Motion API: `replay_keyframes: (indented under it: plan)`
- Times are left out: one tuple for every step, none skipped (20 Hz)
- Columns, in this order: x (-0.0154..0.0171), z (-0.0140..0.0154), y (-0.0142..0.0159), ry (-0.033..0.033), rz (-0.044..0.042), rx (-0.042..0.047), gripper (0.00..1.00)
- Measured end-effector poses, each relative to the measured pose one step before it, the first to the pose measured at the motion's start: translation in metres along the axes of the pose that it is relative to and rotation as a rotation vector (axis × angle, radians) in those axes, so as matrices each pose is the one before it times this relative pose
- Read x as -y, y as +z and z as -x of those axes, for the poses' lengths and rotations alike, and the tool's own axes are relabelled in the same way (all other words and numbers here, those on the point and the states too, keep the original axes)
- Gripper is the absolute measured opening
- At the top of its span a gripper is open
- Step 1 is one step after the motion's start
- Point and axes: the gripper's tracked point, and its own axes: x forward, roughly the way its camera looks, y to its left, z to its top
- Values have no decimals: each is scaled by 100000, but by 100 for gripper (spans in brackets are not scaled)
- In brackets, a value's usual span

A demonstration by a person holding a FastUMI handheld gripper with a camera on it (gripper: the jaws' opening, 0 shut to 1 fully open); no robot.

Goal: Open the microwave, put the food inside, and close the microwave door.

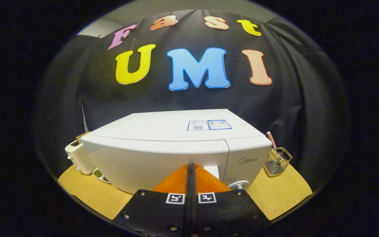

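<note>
Seen from the gripper view: gripper [191, 166] pointed at a white microwave [176, 148] on a wooden table [275, 194], jaws pressed together with nothing between them, fingers [176, 181] meeting along one thin line and their tips close against the lower front of the microwave door [150, 161]; whether touching it, cannot tell. Door shut, its right edge marked by a seam running down beside the control panel [247, 164], where a round knob [239, 186] peeks out just right of the fingers. Two stickers [209, 125] side by side on the flat top of the microwave, toward the back right. Left of the microwave, close beside its corner, a cream toaster [77, 158] with a slice of bread [82, 135] standing up out of the slot. Just in front of the toaster, near the microwave's lower left corner, a small dish [101, 175] holding something green and something dark, too small to make out; the likely food, outside the microwave, well apart from the fingers. Right of the microwave, a little apart from it, a wire mesh holder [277, 162] on the table, a striped straw [271, 140] leaning out of it. Behind all of it, a black cloth wall [301, 92].
</note>
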Motion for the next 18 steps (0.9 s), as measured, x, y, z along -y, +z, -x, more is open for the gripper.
replay_keyframes:
  plan:
    - [27, 776, 972, 325, -598, 1667, 0]
    - [247, 938, 1163, -584, 72, 2432, 1]
    - [143, 1401, 1700, -222, 214, 3771, 0]
    - [-219, 1276, 1637, 598, -484, 3173, 1]
    - [-630, 1359, 2239, 2538, -1806, 4158, 1]
    - [-873, 1570, 1848, 3361, -1253, 2768, 3]
    - [-820, 1139, 1654, 2988, -137, 1496, 33]
    - [-481, 1056, 1585, 2007, 1106, 997, 54]
    - [-162, 991, 1449, -560, 2173, -825, 76]
    - [582, 689, 1101, -2216, 697, -864, 98]
    - [-37, 779, 1458, -554, -656, 323, 96]
    - [-294, 566, 1663, -818, -1304, 787, 96]
    - [-296, 696, 1582, 177, -1742, 1547, 97]
    - [-124, 493, 1353, -793, -738, 1177, 97]
    - [-5, 500, 1240, -956, 15, 753, 97]
    - [83, 401, 1077, -1164, 804, 262, 97]
    - [-93, 321, 939, 241, -226, 967, 97]
    - [-41, 267, 833, -246, -803, 476, 97]
